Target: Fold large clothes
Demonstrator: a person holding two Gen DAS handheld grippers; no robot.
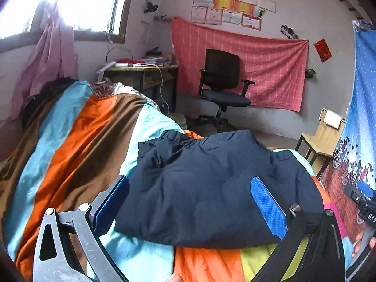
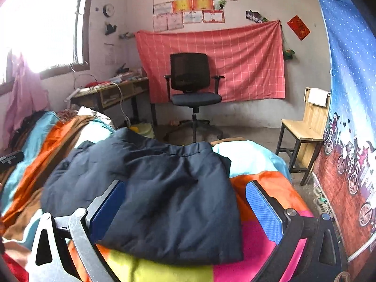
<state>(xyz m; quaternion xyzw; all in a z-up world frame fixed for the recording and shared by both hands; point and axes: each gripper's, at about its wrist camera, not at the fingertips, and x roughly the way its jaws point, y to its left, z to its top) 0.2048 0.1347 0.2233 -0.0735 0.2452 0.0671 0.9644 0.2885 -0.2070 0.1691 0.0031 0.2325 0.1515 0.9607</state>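
A dark navy padded jacket [image 1: 211,188] lies folded into a compact bundle on a bed with a striped orange, brown, cyan and yellow cover [image 1: 77,145]. It also shows in the right wrist view [image 2: 152,192]. My left gripper [image 1: 190,195] is open, its blue pads apart above the near half of the jacket, holding nothing. My right gripper [image 2: 185,202] is open too, its pads apart over the jacket's near right part, holding nothing. The right gripper also shows at the right edge of the left wrist view [image 1: 362,197].
A black office chair [image 2: 192,87] stands before a red checked cloth on the far wall. A cluttered desk [image 2: 110,94] stands under the window at left. A wooden chair [image 2: 303,131] stands at right beside a blue patterned curtain [image 2: 347,94].
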